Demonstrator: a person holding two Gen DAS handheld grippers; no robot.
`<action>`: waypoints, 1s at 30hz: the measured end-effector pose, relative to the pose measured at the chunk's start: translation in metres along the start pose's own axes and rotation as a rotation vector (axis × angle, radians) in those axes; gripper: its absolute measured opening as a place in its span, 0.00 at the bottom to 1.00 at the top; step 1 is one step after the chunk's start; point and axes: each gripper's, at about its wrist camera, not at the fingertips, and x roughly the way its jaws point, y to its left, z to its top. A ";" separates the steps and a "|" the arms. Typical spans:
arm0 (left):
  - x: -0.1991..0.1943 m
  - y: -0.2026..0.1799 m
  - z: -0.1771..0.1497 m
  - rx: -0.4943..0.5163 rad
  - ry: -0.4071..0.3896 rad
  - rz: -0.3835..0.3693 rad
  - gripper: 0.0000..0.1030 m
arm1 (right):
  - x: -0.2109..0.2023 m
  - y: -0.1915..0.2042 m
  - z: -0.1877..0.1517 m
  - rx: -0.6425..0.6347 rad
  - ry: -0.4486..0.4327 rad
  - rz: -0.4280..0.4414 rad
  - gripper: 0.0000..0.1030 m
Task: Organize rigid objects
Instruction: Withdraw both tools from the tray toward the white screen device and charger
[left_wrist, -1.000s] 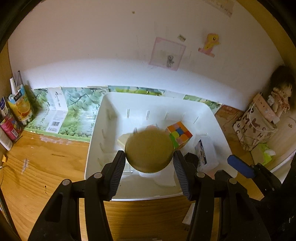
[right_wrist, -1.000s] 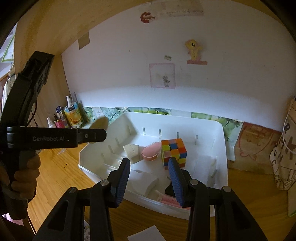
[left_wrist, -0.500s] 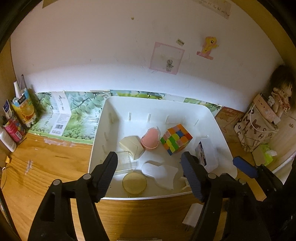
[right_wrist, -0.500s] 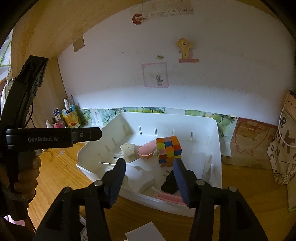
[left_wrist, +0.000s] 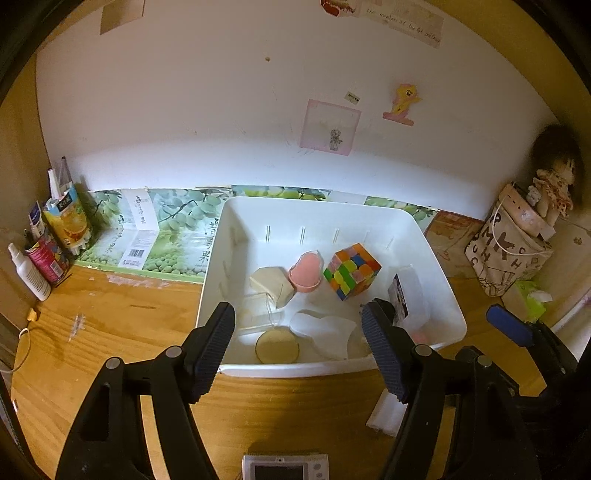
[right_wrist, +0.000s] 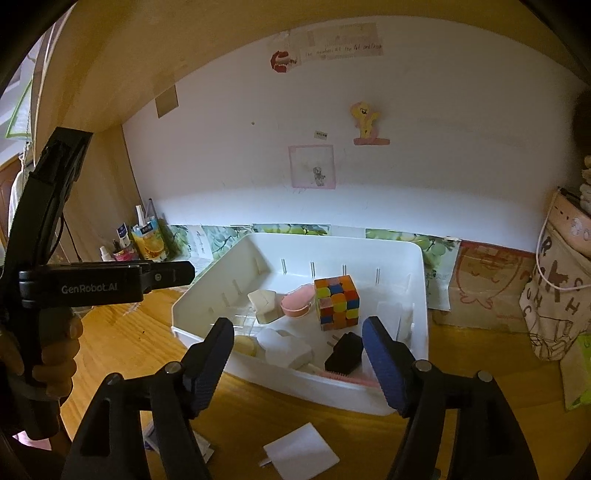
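Left claw (left_wrist: 297, 345): released, jaws spread wide and holding nothing, poised above the near rim of the white plastic bin (left_wrist: 439, 273) at the lower centre of the left wrist view. In the right wrist view the same tool enters from the left edge of the frame, gripped by a hand (right_wrist: 55, 354).

Right claw (right_wrist: 298, 354): released, jaws wide apart and empty, positioned over the near edge of the bin (right_wrist: 419, 291) in the lower centre of its own view.

Bin contents, left wrist view:
- A round tan disc (left_wrist: 277, 347) lies flat on the floor of the bin, just inside the near wall.
- A clear plastic box (left_wrist: 258, 312) sits just behind the disc.
- A white irregular piece (left_wrist: 321, 330) lies just right of the disc.
- A cream block (left_wrist: 271, 284) and a pink heart-shaped dish (left_wrist: 306, 272) stand side by side in the middle.
- A multicoloured puzzle cube (left_wrist: 351, 270) stands right of the dish, turned corner-on.
- A small card with dark printing (left_wrist: 400, 295) leans against a clear container (left_wrist: 415, 291) at the right side.

Right wrist view adds a black plug adapter (right_wrist: 343, 354) and a pink comb-like item (right_wrist: 347, 377) along the near wall.

The bin rests on a wooden desk (left_wrist: 110, 317). A spray bottle (left_wrist: 27, 273), a tube and a juice carton (left_wrist: 66, 221) are grouped at the far left of the desk. A lettered fabric bag (left_wrist: 509, 254) with a doll (left_wrist: 554, 184) atop it stands at the right. A white card (right_wrist: 301, 452) lies on the desk in front of the bin.
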 end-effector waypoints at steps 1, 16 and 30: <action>-0.002 0.000 -0.001 -0.001 0.000 0.001 0.73 | -0.003 0.001 -0.001 0.001 0.002 -0.001 0.72; -0.040 0.002 -0.046 -0.005 0.018 0.020 0.79 | -0.038 0.027 -0.029 0.007 0.056 0.015 0.78; -0.044 0.004 -0.098 -0.022 0.136 0.059 0.79 | -0.058 0.041 -0.067 0.051 0.141 0.010 0.78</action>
